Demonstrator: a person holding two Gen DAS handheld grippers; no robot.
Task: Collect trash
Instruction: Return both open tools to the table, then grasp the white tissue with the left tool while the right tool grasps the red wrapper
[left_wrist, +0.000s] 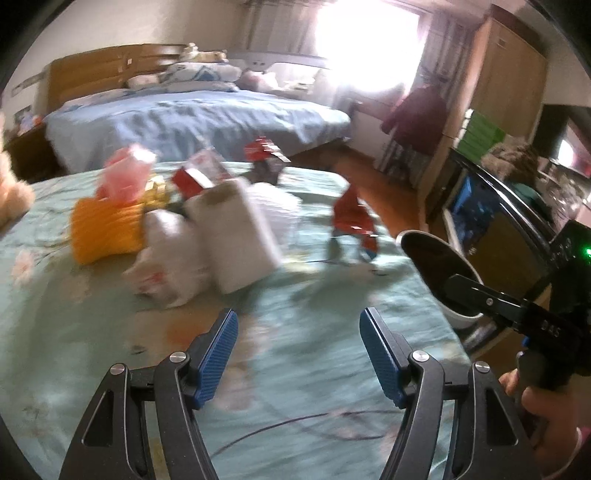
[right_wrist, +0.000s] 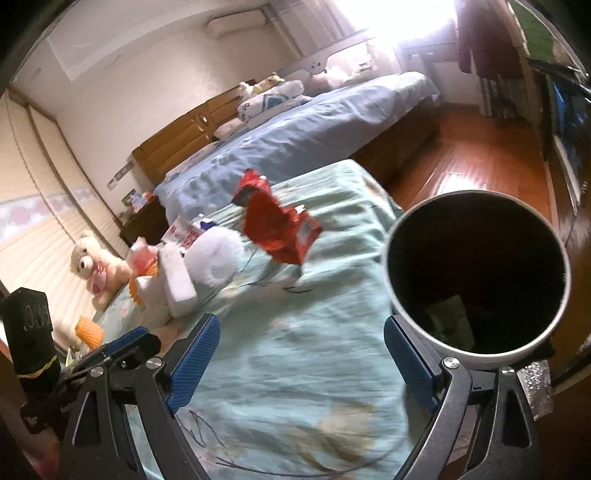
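Teal floral bedsheet (left_wrist: 332, 325) w/ trash pile (left_wrist: 207, 236) | L tool (left_wrist: 299, 354) wide, empty | R tool (right_wrist: 301, 363) wide, empty | bin (right_wrist: 476, 354) bedside

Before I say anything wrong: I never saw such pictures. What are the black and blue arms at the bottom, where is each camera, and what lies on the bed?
No robot is here. A person holds one two-finger tool in each hand, with a wide-angle camera on each looking along its blue-padded fingers. The left view shows the left tool, open and holding nothing. The right view shows the right tool, also open and empty. On the green bedsheet lie a red wrapper, white plastic bags, an orange item and pink packaging. A white bin with a dark inside is at the bed's edge. Everything is blurred.
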